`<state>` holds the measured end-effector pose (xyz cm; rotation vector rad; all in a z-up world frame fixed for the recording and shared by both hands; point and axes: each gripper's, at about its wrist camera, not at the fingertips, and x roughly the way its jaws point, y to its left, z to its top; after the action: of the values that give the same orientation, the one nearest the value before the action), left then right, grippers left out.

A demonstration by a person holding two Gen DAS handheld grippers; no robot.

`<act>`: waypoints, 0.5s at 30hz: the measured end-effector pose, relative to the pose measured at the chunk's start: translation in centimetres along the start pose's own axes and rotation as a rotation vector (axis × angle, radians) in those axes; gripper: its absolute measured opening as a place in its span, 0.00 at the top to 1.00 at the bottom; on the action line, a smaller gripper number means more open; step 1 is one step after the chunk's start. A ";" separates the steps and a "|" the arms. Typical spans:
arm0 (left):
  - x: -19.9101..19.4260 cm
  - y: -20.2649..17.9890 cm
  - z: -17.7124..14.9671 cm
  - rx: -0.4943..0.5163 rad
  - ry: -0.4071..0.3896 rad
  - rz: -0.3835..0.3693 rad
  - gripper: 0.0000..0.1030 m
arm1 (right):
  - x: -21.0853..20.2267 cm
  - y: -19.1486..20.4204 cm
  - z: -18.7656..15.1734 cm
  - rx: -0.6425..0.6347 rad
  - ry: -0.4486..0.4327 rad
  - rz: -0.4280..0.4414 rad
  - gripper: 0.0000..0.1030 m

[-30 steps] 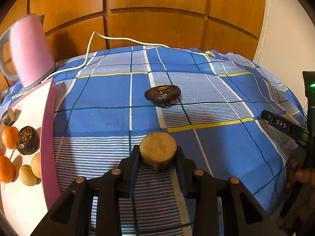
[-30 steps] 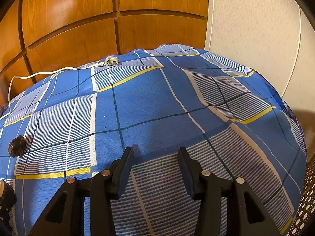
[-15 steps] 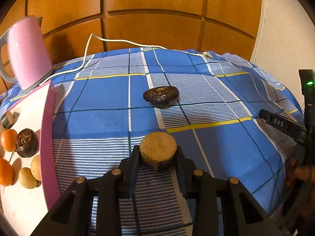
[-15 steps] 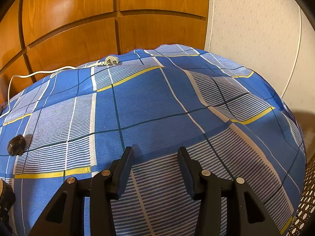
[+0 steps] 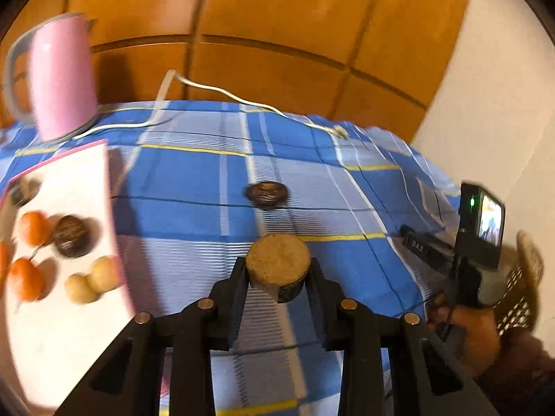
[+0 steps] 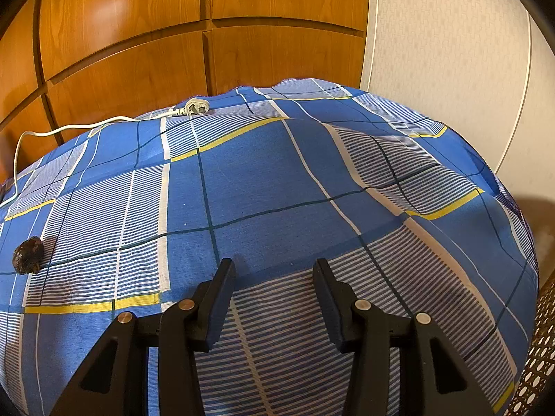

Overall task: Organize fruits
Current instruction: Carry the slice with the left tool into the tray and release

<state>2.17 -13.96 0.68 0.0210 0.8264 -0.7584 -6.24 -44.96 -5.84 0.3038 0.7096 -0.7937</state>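
Blue checked cloth [image 6: 263, 180] covers the desk, with wood panelling behind it and a pale wall to the right.

Nearest in the left wrist view, the left tool [image 5: 277, 277] is closed on a tan round fruit [image 5: 278, 263], pads pressing both its sides, the fruit clear of the cloth. The right tool [image 6: 274, 294] hangs over bare cloth with its fingers apart and nothing between them; the person's hand [image 5: 464, 332] holds it at the right edge of the left view.

To the left lies a white tray [image 5: 69, 339] with a pink rim. On it sit two tan fruits [image 5: 91, 279] touching each other, a dark fruit [image 5: 72, 235] and several oranges [image 5: 27, 277]. So most of the sorting looks done. By my reading the held fruit belongs beside the tan pair.

Further off, one dark fruit [image 5: 267, 193] lies alone on the cloth, well apart from the tray; it looks like the last loose piece.

At the back stand a pink kettle [image 5: 62, 76] and its white cord [image 5: 208, 90] ending in a plug [image 6: 196, 107]. Neither lies between the tool and the tray; only the raised rim needs clearing.
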 end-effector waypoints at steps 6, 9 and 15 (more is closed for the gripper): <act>-5.3 7.2 -0.5 -0.197 -0.066 0.089 0.68 | 0.0 0.0 0.0 0.002 0.000 0.001 0.53; -7.3 11.3 -1.2 -0.293 -0.086 0.183 0.68 | 0.0 0.0 0.0 0.001 0.000 0.000 0.53; -8.5 16.7 -4.0 -0.439 -0.072 0.337 0.68 | 0.0 0.1 0.0 0.001 0.000 0.000 0.53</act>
<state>6.15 4.74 -0.85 -0.2518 0.8781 -0.2499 -6.21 -44.92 -5.87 0.3046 0.7092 -0.7942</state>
